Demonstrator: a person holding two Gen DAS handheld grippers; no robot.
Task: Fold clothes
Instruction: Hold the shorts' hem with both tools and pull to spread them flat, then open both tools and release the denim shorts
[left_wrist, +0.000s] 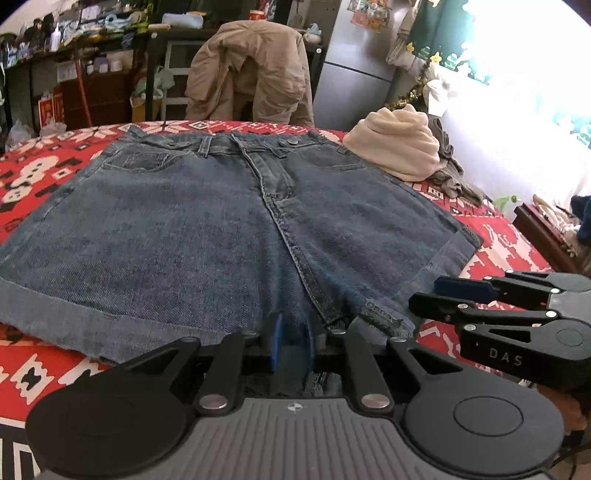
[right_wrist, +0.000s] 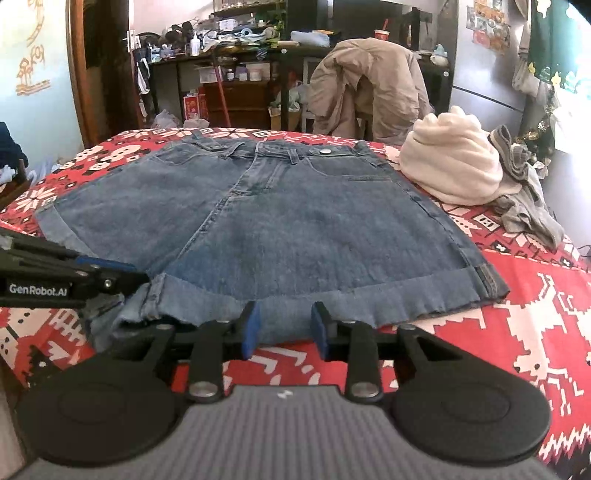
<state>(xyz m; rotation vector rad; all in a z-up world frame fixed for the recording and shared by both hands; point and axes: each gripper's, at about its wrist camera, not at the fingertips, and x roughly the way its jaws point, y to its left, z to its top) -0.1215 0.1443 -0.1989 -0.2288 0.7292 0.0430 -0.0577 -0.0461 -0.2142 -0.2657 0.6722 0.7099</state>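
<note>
Blue denim shorts (left_wrist: 207, 229) (right_wrist: 295, 221) lie flat on the red patterned cloth (left_wrist: 37, 173) (right_wrist: 517, 325), with the waistband on the far side and the rolled leg hems towards me. My left gripper (left_wrist: 291, 341) (right_wrist: 138, 275) is at the near edge where the two legs meet. Its blue pads stand close together with a fold of denim pinched between them. My right gripper (right_wrist: 285, 328) (left_wrist: 424, 293) is at the hem of the right leg. Its jaws stand apart and the hem's edge lies loosely between the blue pads, which do not press on it.
A cream garment (left_wrist: 399, 147) (right_wrist: 450, 166) is bundled at the far right on the cloth, with a grey garment (right_wrist: 528, 206) beside it. Behind the far edge stands a chair draped with a beige jacket (left_wrist: 251, 70) (right_wrist: 365, 85), and cluttered shelves stand beyond it.
</note>
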